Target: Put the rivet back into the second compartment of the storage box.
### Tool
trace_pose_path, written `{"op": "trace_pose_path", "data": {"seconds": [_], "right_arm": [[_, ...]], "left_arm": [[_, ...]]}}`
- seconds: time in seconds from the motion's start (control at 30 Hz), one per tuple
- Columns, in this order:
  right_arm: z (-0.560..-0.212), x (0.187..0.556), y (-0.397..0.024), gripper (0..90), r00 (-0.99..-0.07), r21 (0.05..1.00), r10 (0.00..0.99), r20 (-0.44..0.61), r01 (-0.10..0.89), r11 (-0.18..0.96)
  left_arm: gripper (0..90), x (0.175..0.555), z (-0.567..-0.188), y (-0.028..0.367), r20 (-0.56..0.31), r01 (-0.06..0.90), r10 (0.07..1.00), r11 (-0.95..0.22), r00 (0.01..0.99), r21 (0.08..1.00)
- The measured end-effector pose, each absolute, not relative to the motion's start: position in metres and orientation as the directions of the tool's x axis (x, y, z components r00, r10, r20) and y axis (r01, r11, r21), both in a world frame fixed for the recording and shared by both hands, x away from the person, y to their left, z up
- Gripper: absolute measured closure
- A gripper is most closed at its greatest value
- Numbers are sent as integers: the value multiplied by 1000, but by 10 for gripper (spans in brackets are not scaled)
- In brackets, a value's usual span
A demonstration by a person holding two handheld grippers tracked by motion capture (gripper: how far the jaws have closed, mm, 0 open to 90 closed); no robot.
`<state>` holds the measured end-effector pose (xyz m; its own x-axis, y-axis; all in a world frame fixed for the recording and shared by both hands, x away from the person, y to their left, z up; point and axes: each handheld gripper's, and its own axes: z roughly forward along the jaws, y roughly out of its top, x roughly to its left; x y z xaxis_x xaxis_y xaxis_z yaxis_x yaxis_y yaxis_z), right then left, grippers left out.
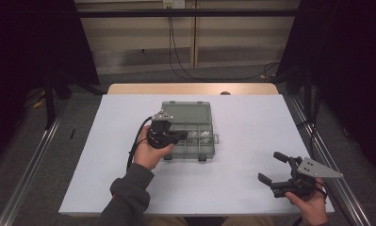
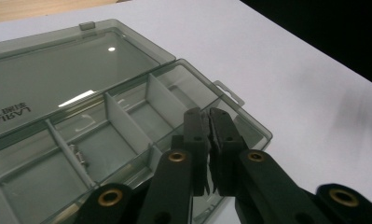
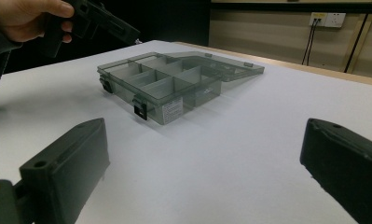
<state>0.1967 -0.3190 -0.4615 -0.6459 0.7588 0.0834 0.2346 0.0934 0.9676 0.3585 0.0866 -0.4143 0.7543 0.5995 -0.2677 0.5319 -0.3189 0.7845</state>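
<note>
The left gripper point(image 2: 208, 116) is held closed on nothing above the open box point(image 1: 188, 134) at mid-table, while the right gripper point(image 1: 272, 168) is kept wide open and empty over bare table point(image 1: 251, 122) near the right edge

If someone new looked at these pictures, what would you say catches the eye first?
First, the smoky transparent organizer box in the middle of the white table, its lid laid open flat and its dividers showing. Next, the left gripper held over the box's compartments, jaws shut with nothing visible between them. Last, the right gripper near the table's front right corner, jaws wide open and apart from the box.
</note>
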Motion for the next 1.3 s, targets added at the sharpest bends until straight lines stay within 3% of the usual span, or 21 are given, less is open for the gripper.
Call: {"op": "trace_pose_path", "data": {"seconds": [1.3], "right_arm": [[-461,197,-319,10,-649,968,755,89,236,89]], "left_arm": [[868,392,-438,92,-213,572,759,-244,616,783]]}}
